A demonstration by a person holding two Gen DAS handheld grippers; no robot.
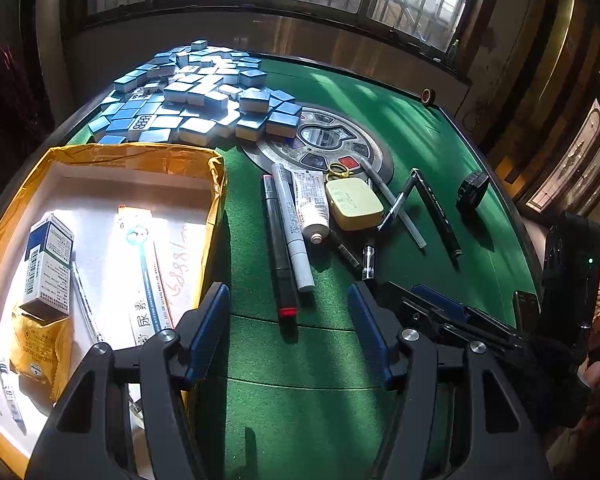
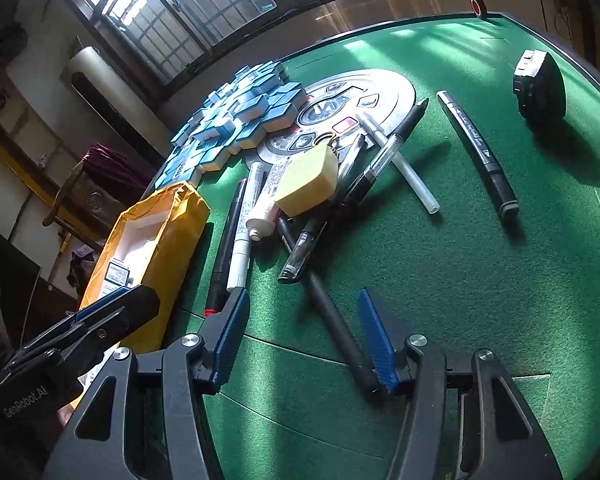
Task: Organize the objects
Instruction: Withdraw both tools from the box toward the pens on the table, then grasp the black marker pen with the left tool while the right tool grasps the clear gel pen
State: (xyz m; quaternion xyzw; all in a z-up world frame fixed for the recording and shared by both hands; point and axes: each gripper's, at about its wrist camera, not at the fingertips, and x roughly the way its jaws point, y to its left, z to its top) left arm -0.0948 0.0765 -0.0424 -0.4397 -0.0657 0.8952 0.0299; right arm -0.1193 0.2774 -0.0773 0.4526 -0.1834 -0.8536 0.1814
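On the far left sits a yellow-taped box (image 1: 216, 184) on the green table (image 1: 440, 152), white inside, with a blue-and-white carton (image 1: 48, 264), a yellow sachet (image 1: 40, 344) and a long flat package (image 1: 146, 276) lying in it. Behind the box, a heap of blue-backed mahjong tiles (image 1: 204, 92) spreads toward the round metal panel (image 1: 324, 136) at the table's middle.

The left hand-held gripper (image 1: 288, 336) hangs just right of the box with its jaws spread and nothing between them but felt (the red-tipped end of a black marker (image 1: 278, 248) lies just ahead of it). Beside that marker lies a white marker (image 1: 294, 228), then a white tube (image 1: 310, 204), with a pale yellow case (image 1: 354, 204) on a key ring leaning against the tube.

Further right is a tangle of pens: a clear-barrelled one (image 2: 374, 162), a translucent white stick (image 2: 400, 164) crossing it, and a black marker with grey print (image 2: 480, 156) lying apart on open felt. A black tape measure (image 2: 540, 84) stands near the right rim, and a small roll of red tape (image 2: 479, 7) is at the far edge.

The right hand-held gripper (image 2: 304, 344) straddles the near end of a long black pen (image 2: 336, 328); the pen's end lies against the right finger (image 2: 378, 344), while the left finger stands off it, so the pen is not pinched.
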